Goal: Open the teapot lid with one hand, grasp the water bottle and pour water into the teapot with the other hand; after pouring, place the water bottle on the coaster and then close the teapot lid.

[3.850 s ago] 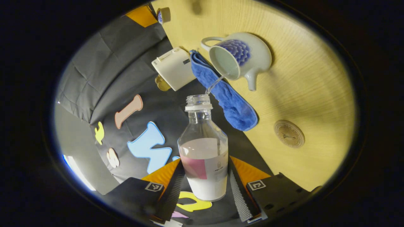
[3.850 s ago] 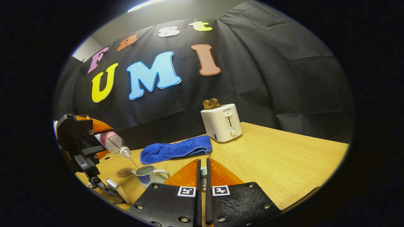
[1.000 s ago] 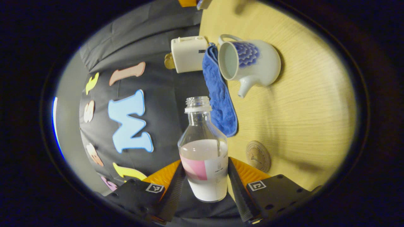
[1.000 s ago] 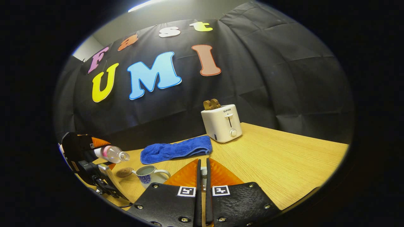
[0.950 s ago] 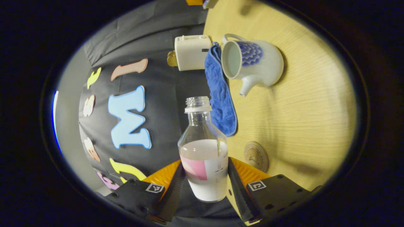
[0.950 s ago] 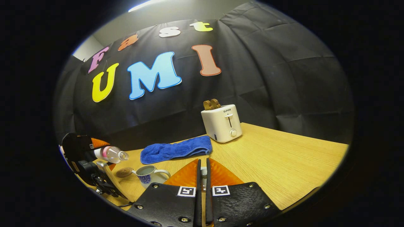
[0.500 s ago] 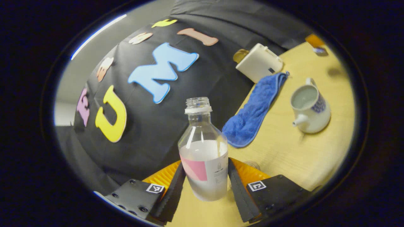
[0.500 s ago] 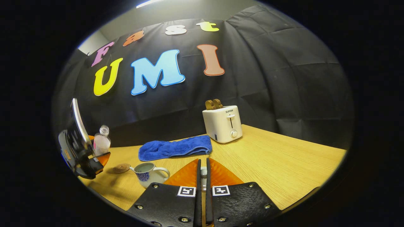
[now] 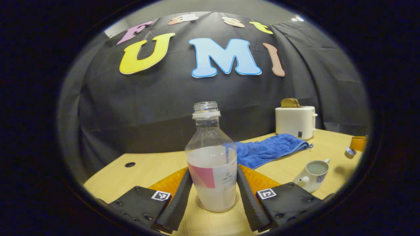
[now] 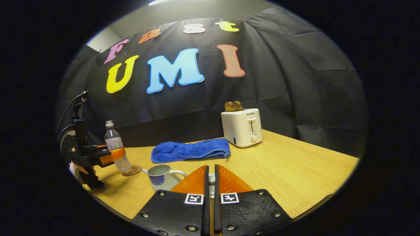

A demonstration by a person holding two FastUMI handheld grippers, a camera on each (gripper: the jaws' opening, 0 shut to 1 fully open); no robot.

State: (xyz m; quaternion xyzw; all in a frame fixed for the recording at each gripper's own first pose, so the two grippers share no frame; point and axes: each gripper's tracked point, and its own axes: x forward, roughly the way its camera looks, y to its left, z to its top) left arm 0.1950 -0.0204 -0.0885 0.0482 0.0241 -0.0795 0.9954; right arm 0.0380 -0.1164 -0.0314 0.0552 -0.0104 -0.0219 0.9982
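Observation:
A clear water bottle [image 9: 210, 137], uncapped and partly full, stands upright with its base on the round coaster [image 9: 199, 205]. My left gripper [image 9: 213, 168] is shut on its labelled lower half. In the right gripper view the bottle [image 10: 113, 144] and coaster [image 10: 133, 170] are at the far left, with the left gripper [image 10: 110, 155] and a hand [image 10: 78, 172] beside them. The white teapot [image 10: 162, 175] with a blue pattern stands open, water inside; it is also at the right in the left gripper view [image 9: 311, 172]. My right gripper [image 10: 211, 167] is shut on the teapot lid [image 10: 211, 178], held above the table.
A white toaster [image 10: 242, 127] holding bread stands at the back near the black cloth wall. A folded blue cloth [image 10: 190, 150] lies between the toaster and the teapot. The wooden table [image 10: 295, 177] has a small hole [image 9: 130, 164] near its left back.
The pouring stream has stopped. My left gripper has turned the bottle from tilted over the teapot to upright and lowered it onto the coaster. My right gripper has barely shifted.

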